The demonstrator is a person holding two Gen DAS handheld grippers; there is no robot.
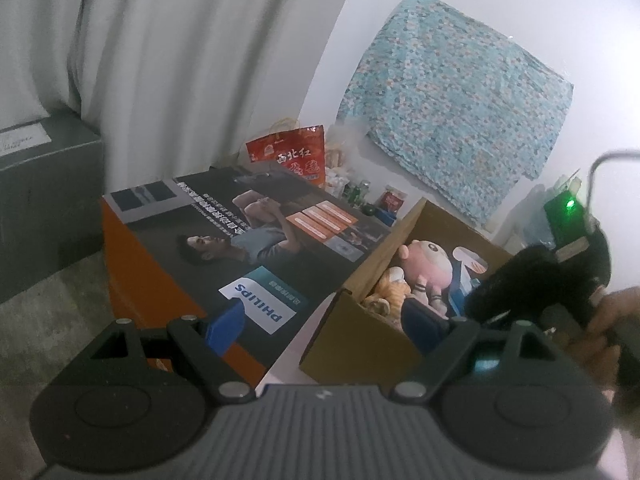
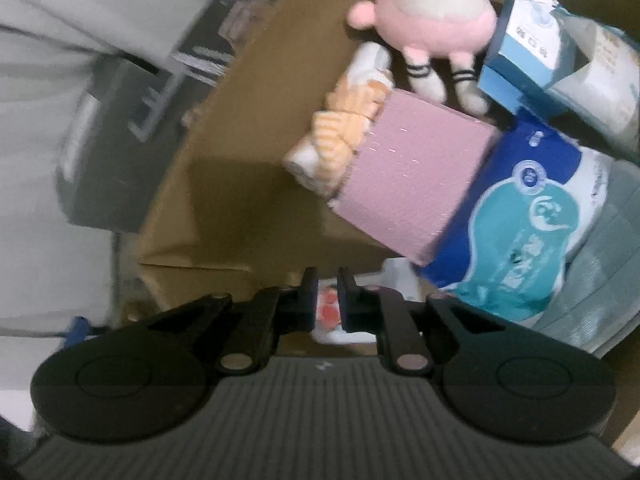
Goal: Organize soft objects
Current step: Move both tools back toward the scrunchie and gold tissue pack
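From the left wrist, the left gripper [image 1: 324, 330] stands wide apart, empty; the cardboard box [image 1: 360, 320] with the pink plush [image 1: 428, 264] lies just beyond its jaws.

From the right wrist, the right gripper [image 2: 328, 300] looks nearly together on a white packet [image 2: 332, 316], perhaps pinched. Lift it straight, clear of the pink block [image 2: 412, 176].

"PHILIPS" read upside down on big printed box [image 1: 256, 308], "西北红" on red gift bag [image 1: 294, 156], other print too blurred to read
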